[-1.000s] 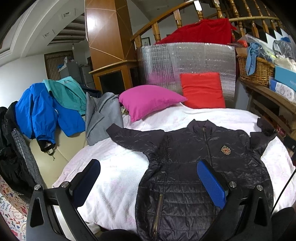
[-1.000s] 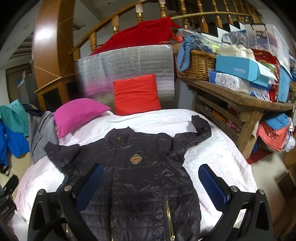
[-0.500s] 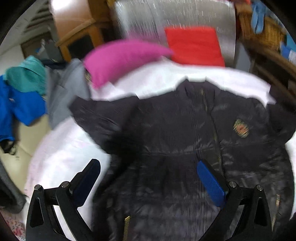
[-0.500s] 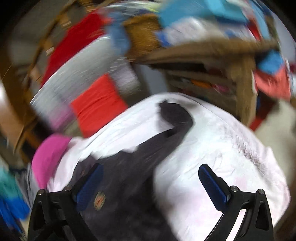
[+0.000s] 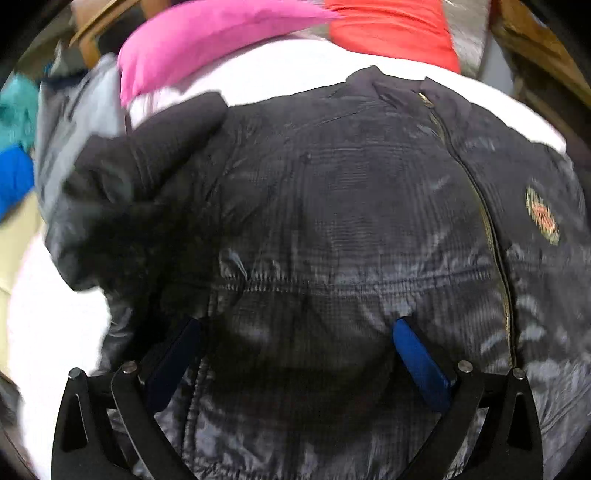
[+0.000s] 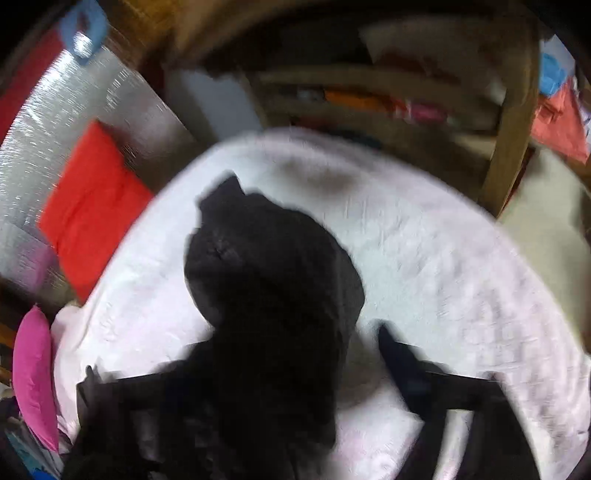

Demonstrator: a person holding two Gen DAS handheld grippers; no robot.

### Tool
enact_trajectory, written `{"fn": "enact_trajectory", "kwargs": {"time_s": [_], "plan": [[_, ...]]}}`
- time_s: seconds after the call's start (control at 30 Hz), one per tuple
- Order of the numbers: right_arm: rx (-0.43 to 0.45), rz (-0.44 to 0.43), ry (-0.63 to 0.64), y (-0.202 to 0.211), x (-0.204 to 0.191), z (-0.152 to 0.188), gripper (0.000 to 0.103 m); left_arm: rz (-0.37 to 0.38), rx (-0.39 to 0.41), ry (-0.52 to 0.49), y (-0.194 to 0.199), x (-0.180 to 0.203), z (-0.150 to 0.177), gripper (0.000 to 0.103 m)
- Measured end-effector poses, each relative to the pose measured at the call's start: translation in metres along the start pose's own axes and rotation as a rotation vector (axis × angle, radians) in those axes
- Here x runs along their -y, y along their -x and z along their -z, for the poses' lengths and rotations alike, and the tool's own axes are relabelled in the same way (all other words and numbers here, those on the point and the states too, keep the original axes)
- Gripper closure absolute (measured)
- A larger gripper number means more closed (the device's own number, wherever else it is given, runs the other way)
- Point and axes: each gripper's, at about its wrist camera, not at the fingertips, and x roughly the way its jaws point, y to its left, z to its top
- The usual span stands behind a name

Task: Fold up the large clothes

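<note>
Jacket, dark and quilted, lay spread front-up on the white-covered bed, collar toward the pink pillow and red pillow. Through the left wrist camera I saw my left gripper low over the jacket's chest panel, jaws wide apart, blue pads just above the fabric and gripping nothing. A zip ran down the front, a badge beside it.

Through the right wrist camera, badly blurred, I saw the jacket's sleeve lying on the bed. My right gripper had just been closing its jaws, with the sleeve between them; I could not tell whether they pinched it.
</note>
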Motion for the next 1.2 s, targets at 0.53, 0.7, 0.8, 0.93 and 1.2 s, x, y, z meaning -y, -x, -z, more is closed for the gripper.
{"fn": "enact_trajectory", "kwargs": {"time_s": [0.53,0.7,0.8,0.93,1.2], "plan": [[0.162,-0.391,0.377,0.150,-0.117,0.133,0.078,-0.028,0.180,0.091,0.070,-0.038,-0.004,0.000],[0.041,-0.460,0.474,0.137,-0.164,0.215,0.051,0.011,0.234,0.156,0.078,-0.071,0.006,0.000],[-0.079,-0.528,0.509,0.120,-0.176,0.257,0.022,0.071,0.238,0.213,0.080,-0.093,0.005,0.000],[-0.174,-0.600,0.614,0.116,-0.173,0.288,0.022,0.192,0.228,0.294,0.063,-0.108,-0.008,0.000],[0.110,-0.439,0.393,0.132,-0.083,0.226,0.022,0.414,0.256,0.230,0.067,-0.078,-0.015,0.000]]}}
